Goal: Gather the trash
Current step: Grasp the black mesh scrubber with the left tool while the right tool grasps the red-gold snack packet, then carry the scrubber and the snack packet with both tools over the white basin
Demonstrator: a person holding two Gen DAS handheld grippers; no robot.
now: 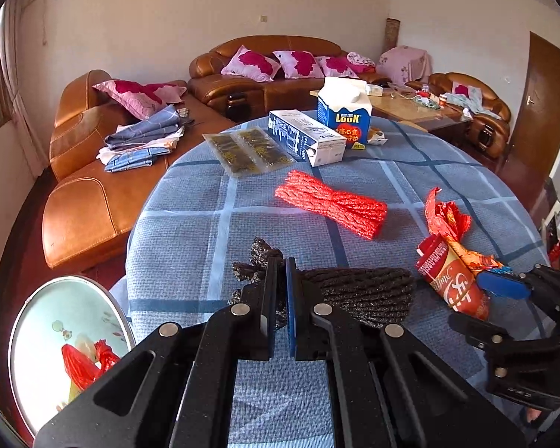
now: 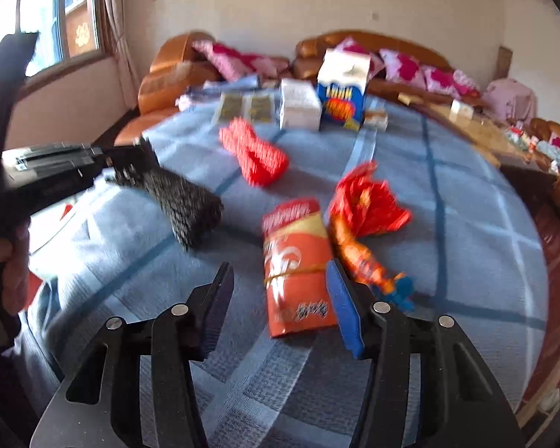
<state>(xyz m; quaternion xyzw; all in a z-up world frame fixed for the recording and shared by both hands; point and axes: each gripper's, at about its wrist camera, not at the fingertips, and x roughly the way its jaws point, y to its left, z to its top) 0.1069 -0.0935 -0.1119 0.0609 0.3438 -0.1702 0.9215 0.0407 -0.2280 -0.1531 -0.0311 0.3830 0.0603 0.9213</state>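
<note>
The left gripper [image 1: 282, 280] was pinched on the near end of a black foam net sleeve [image 1: 358, 291] close to the near edge of the round table [image 1: 190, 224]. Its jaws were pressed almost together with the thin mesh caught between them, a grip that looked meant to lift the sleeve off the blue checked cloth. Below the table's near left edge sat a pale bin [image 1: 44, 321] already holding a red plastic bag [image 1: 82, 362], probably the place for everything collected.

The right gripper [image 2: 280, 298] stood half spread over a red snack packet [image 2: 298, 261] bound with a rubber band, near the table's near right edge. The blue pad lay against the packet's right side; the dark pad stood apart on the left, so nothing was held yet. That view was blurred. A crumpled red wrapper [image 2: 366, 201] touched the packet just beyond.

A red foam net sleeve [image 1: 332, 203] lay at the centre. At the far edge were a milk carton [image 1: 343, 112], a long white box [image 1: 306, 136] and two clear sachets [image 1: 248, 151].
</note>
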